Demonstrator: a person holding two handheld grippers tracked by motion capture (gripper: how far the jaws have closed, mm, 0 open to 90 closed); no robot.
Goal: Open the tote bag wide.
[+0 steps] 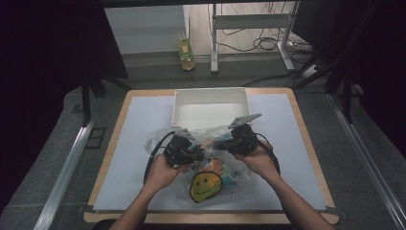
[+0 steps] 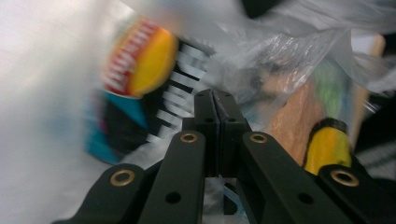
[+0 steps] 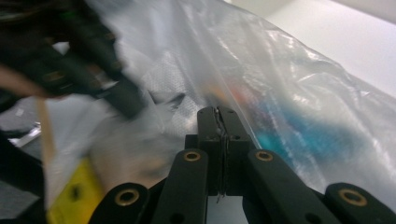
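A clear plastic bag lies in the middle of the table, stuffed with colourful packets, among them a round yellow smiley-face item. My left gripper pinches the bag's upper rim from the left, and my right gripper pinches it from the right. In the left gripper view the left gripper has its jaws pressed together, with bag film and a red-and-yellow packet behind them. The right gripper is shut, and a thin fold of the bag shows between its pads.
An empty white tray stands just beyond the bag at the table's back centre. A white sheet covers the wooden table. A bottle, desk legs and cables are on the floor beyond.
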